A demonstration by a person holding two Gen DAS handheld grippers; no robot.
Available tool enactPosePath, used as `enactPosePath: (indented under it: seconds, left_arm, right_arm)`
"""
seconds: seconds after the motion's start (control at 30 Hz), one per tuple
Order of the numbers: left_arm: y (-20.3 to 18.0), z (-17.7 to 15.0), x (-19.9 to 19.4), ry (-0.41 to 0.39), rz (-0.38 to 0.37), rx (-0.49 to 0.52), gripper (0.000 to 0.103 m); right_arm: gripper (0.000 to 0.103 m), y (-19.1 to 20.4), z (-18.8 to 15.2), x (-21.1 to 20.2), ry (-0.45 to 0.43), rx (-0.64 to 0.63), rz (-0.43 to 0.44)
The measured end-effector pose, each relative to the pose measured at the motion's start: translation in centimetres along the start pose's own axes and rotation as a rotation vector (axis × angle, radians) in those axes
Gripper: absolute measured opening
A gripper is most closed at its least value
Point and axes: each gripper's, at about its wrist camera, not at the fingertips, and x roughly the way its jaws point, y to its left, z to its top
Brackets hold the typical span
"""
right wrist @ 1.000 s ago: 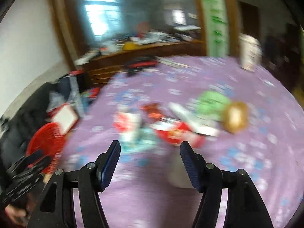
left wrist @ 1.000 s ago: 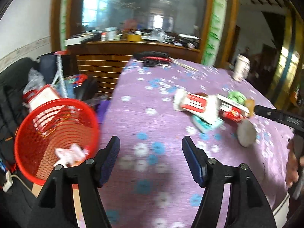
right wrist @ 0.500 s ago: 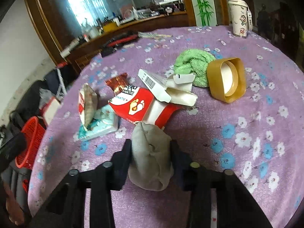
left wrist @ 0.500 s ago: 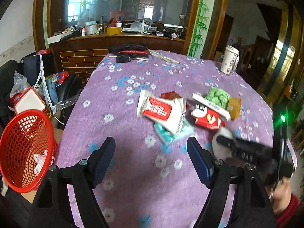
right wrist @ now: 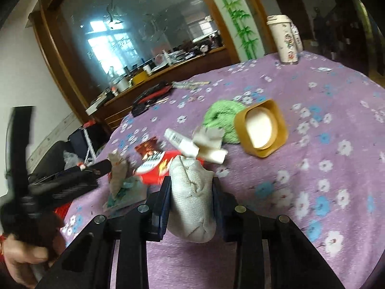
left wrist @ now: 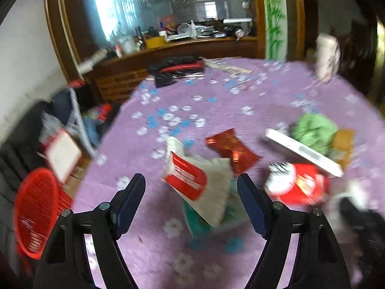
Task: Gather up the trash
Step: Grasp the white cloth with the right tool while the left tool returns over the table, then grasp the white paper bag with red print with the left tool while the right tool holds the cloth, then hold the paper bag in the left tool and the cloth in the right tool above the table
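In the right wrist view my right gripper point(right wrist: 191, 184) is shut on a pale grey crumpled wad point(right wrist: 192, 214), just above the purple flowered tablecloth point(right wrist: 312, 168). In the left wrist view my left gripper point(left wrist: 191, 192) is open. A white and red snack bag point(left wrist: 195, 183) shows between its fingers, and the pads do not touch it. A teal packet point(left wrist: 209, 224) lies under the bag. A dark red wrapper point(left wrist: 231, 149), a red and white pouch point(left wrist: 298, 185) and a white carton point(left wrist: 303, 151) lie close behind. The red mesh basket point(left wrist: 36, 212) stands off the table's left edge.
A green cloth point(right wrist: 221, 115) and a tan bowl point(right wrist: 261, 127) lie right of the trash. A tall paper cup point(right wrist: 286, 38) stands at the far edge, and black and red items point(left wrist: 178, 68) at the back. Bags and clutter crowd the floor by the basket.
My left gripper swung right from beside the basket to the snack bag and opened a little wider. My right gripper closed on the grey wad and tilted.
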Motion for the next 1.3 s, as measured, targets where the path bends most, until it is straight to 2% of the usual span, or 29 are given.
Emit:
enactPosePath:
  seconds: [0.07,0.17,0.2,0.23,0.3,0.37,0.47,0.67,0.7,0.73,0.8,0.9,0.97,1.1,1.3]
  left_arm:
    - [-0.7,-0.1,1.0,0.004,0.047,0.026,0.078]
    - [0.0,-0.3,2.4,0.023,0.053,0.028,0.076]
    - [0.5,-0.4,2.7,0.026,0.05,0.021,0.065]
    - [1.2,-0.5,3.0,0.034,0.044,0.01,0.042]
    - [2.8,-0.7,3.8,0.069,-0.001,-0.027,0.022]
    - [4.9,-1.2,4.3,0.087,-0.079,-0.093,0.018]
    - [7.2,-2.0,4.4,0.077,-0.162,-0.161,0.018]
    - [8.4,-2.6,4.4,0.069,-0.197,-0.193,0.02]
    - [8.4,-2.6,4.4,0.071,-0.194,-0.193,0.028]
    - [8.5,-2.7,4.6,0.072,-0.19,-0.197,0.041]
    - [8.7,-2.7,4.7,0.059,-0.184,-0.209,0.049]
    - [8.6,-2.6,5.4,0.066,-0.194,-0.222,0.049]
    - [8.6,-2.6,6.1,0.082,-0.227,-0.233,0.043]
    - [8.4,-2.9,5.7,0.054,-0.226,-0.223,0.041]
    - [8.3,-3.9,3.0,-0.003,-0.28,-0.218,0.041]
  right_arm:
    - [0.034,-0.4,0.2,0.0,-0.001,0.019,-0.004]
    - [0.034,-1.0,0.5,0.5,0.02,0.047,0.003]
    - [0.034,-1.2,0.3,0.4,0.025,0.05,0.009]
    - [0.034,-1.2,0.3,0.4,0.028,0.049,0.012]
    - [0.034,-1.0,0.2,0.3,0.023,0.039,0.014]
    - [0.034,-0.8,0.2,0.1,0.013,0.025,0.013]
    - [0.034,-0.6,0.2,0.1,0.009,0.013,0.015]
    - [0.034,-0.4,0.1,0.2,0.012,-0.001,0.013]
    - [0.034,-0.3,0.1,0.3,0.012,-0.006,0.014]
    - [0.034,-0.2,0.1,0.3,0.013,-0.012,0.013]
    - [0.034,0.1,0.1,0.4,0.014,-0.026,0.012]
    - [0.034,0.4,0.0,0.4,0.016,-0.041,0.013]
    - [0.035,0.6,0.0,0.5,0.018,-0.048,0.016]
    - [0.035,0.9,0.0,0.6,0.019,-0.066,0.021]
    - [0.035,1.9,-0.2,0.3,0.002,-0.122,0.03]
